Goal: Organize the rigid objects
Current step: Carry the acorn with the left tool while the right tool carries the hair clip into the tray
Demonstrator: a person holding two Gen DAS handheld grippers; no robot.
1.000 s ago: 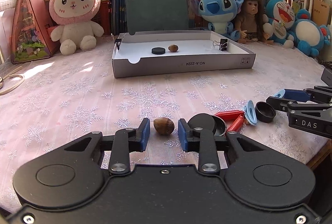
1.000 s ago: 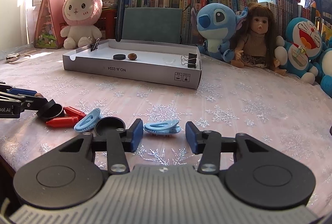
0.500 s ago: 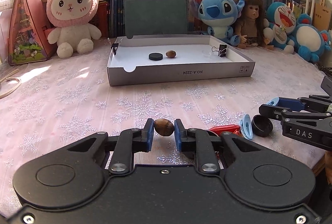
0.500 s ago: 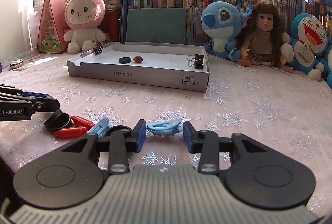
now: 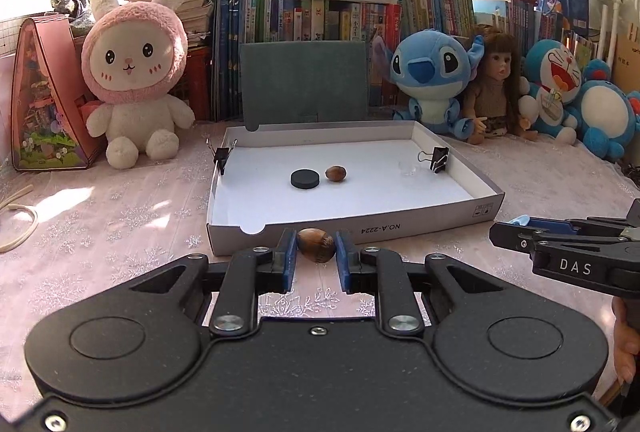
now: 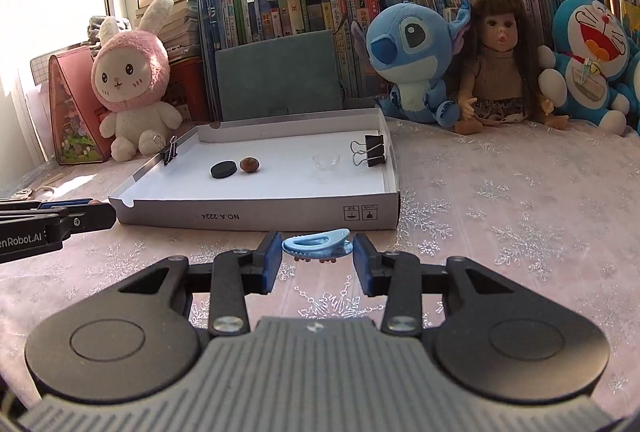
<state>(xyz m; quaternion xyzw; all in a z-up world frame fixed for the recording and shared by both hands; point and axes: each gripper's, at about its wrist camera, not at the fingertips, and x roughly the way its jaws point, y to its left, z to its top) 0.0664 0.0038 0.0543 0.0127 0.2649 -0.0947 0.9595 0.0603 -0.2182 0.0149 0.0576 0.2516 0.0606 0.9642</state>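
Observation:
My left gripper (image 5: pixel 316 252) is shut on a brown nut (image 5: pixel 316 250) and holds it above the table, just in front of the white cardboard tray (image 5: pixel 360 228). My right gripper (image 6: pixel 317 252) is shut on a light blue hair clip (image 6: pixel 318 247) and holds it before the tray's front wall (image 6: pixel 256 218). Inside the tray lie a black disc (image 5: pixel 305 178), a second brown nut (image 5: pixel 335 173) and a small clear dish (image 6: pixel 326 159). Each gripper shows at the edge of the other's view: the right one (image 5: pixel 496 232), the left one (image 6: pixel 108 213).
Black binder clips (image 5: pixel 436 157) (image 5: pixel 221 156) sit on the tray's side walls. Plush toys, a doll (image 5: pixel 498 87) and a row of books line the back. A pink triangular box (image 5: pixel 44 99) stands at the far left. The tablecloth has a snowflake print.
Both grippers closed on their objects, the left on the nut and the right on the hair clip, lifted them off the table and moved forward to the tray's front wall.

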